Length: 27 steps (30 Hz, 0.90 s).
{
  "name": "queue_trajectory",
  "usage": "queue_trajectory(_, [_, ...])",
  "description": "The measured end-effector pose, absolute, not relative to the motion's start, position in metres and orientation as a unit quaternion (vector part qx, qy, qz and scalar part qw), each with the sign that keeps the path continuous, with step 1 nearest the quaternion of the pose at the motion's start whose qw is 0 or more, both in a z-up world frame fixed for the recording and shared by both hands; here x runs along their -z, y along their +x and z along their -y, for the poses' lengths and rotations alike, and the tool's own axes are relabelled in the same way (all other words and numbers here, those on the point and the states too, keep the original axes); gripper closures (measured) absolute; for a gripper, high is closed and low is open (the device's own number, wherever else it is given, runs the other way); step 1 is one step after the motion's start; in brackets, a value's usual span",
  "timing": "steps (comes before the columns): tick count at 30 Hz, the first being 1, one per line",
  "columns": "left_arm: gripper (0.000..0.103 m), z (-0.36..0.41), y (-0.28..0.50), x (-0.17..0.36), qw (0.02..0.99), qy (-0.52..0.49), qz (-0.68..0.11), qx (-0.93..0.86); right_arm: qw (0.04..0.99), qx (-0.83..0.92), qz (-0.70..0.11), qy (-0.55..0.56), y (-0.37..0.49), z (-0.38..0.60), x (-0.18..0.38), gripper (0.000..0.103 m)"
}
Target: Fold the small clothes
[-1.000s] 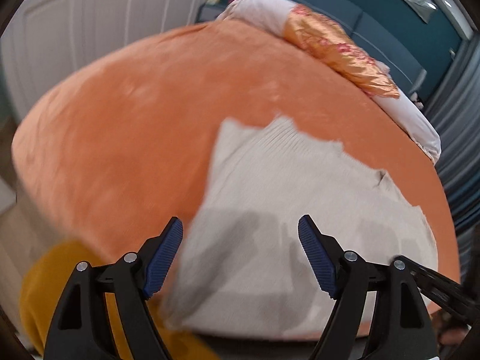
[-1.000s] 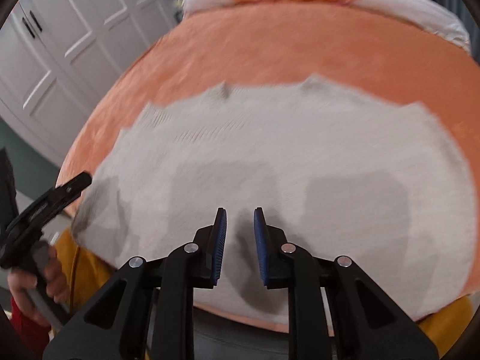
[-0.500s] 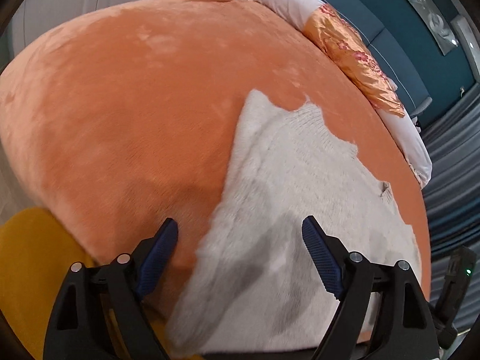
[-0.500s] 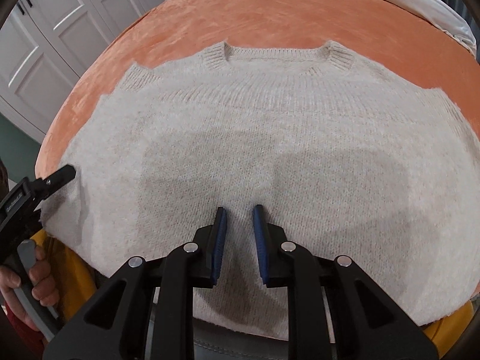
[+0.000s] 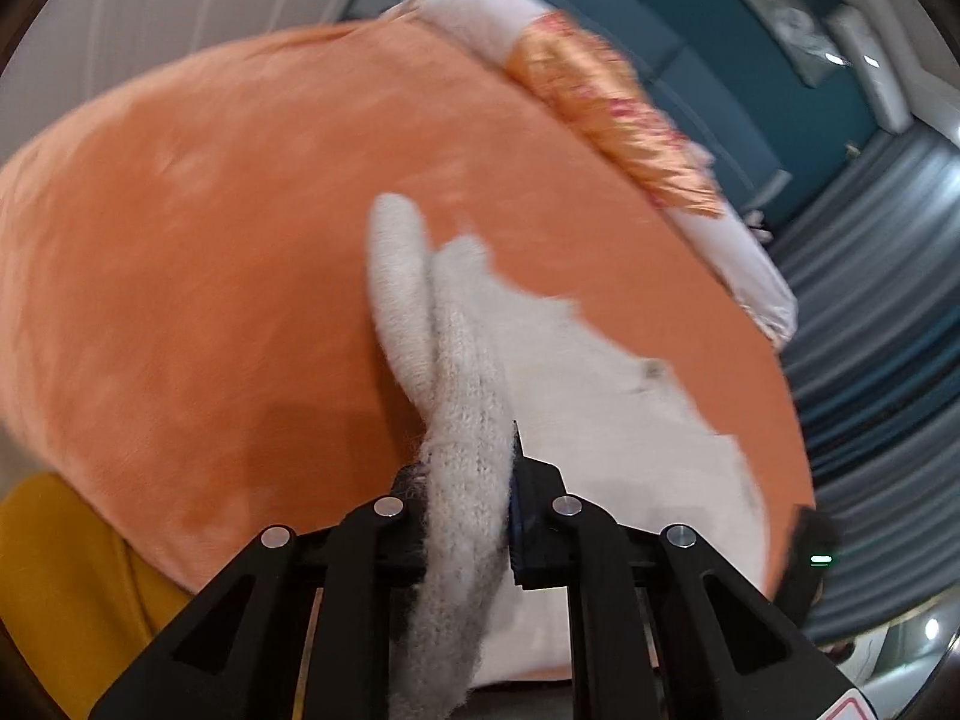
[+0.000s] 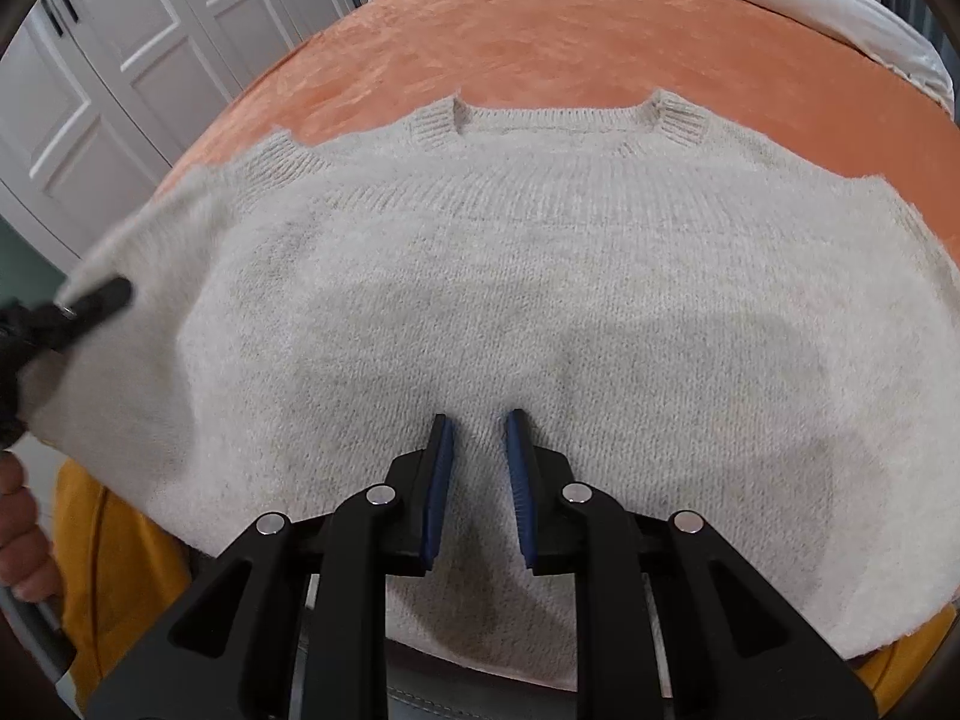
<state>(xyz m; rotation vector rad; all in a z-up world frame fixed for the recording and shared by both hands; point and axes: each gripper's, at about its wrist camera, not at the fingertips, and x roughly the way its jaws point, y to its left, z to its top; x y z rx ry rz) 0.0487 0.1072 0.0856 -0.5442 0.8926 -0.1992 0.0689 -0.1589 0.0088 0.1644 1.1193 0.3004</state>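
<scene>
A pale grey knitted sweater (image 6: 540,276) lies flat on the orange bed cover (image 6: 540,42), neckline at the far side. My left gripper (image 5: 465,450) is closing its jaws on the sweater's left side edge (image 5: 462,396), and the pads press on the bunched fabric, which is lifted off the bed. In the right wrist view that left gripper (image 6: 90,306) shows as a dark tip at the sweater's left edge. My right gripper (image 6: 478,426) hovers over the sweater's lower middle, its jaws a narrow gap apart with nothing between them.
Pillows, one orange satin (image 5: 600,96), lie at the head of the bed. White cupboard doors (image 6: 120,60) stand at the left. A yellow garment (image 6: 120,570) shows below the near bed edge, and a person's hand (image 6: 18,516) at the far left.
My left gripper has gone from wide open over the sweater's left edge to shut on that edge and has lifted it. The right gripper has stayed in place.
</scene>
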Motion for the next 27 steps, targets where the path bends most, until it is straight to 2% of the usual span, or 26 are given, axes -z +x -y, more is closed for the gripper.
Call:
queue_trajectory(3, [0.092, -0.061, 0.044, -0.129, 0.881, -0.216, -0.4, 0.135, 0.825, -0.157, -0.513, 0.176, 0.059, 0.187, -0.02, 0.081])
queue_trajectory(5, [0.092, -0.027, 0.043, -0.15, 0.884, -0.194, -0.392, 0.166, 0.816, -0.176, -0.499, 0.233, 0.048, 0.206, -0.025, 0.073])
queue_trajectory(10, [0.092, 0.066, 0.051, -0.167, 0.878, -0.143, -0.392, 0.235, 0.828, -0.153, -0.477, 0.254, 0.016, 0.257, -0.035, 0.073])
queue_trajectory(16, [0.092, 0.173, 0.071, -0.14, 0.853, -0.091, -0.428, 0.285, 0.839, -0.09, -0.459, 0.279, -0.028, 0.332, -0.038, 0.073])
queue_trajectory(20, [0.092, 0.232, 0.079, -0.09, 0.83, -0.049, -0.478, 0.283, 0.833, -0.059, -0.459, 0.305, -0.05, 0.368, -0.033, 0.073])
queue_trajectory(24, [0.092, 0.251, 0.075, -0.054, 0.822, -0.029, -0.5, 0.272, 0.835, -0.047, -0.448, 0.314, -0.059, 0.384, -0.038, 0.073])
queue_trajectory(27, [0.086, 0.25, 0.072, -0.059, 0.826, -0.026, -0.491, 0.275, 0.837, -0.039, -0.444, 0.318, -0.062, 0.391, -0.039, 0.068])
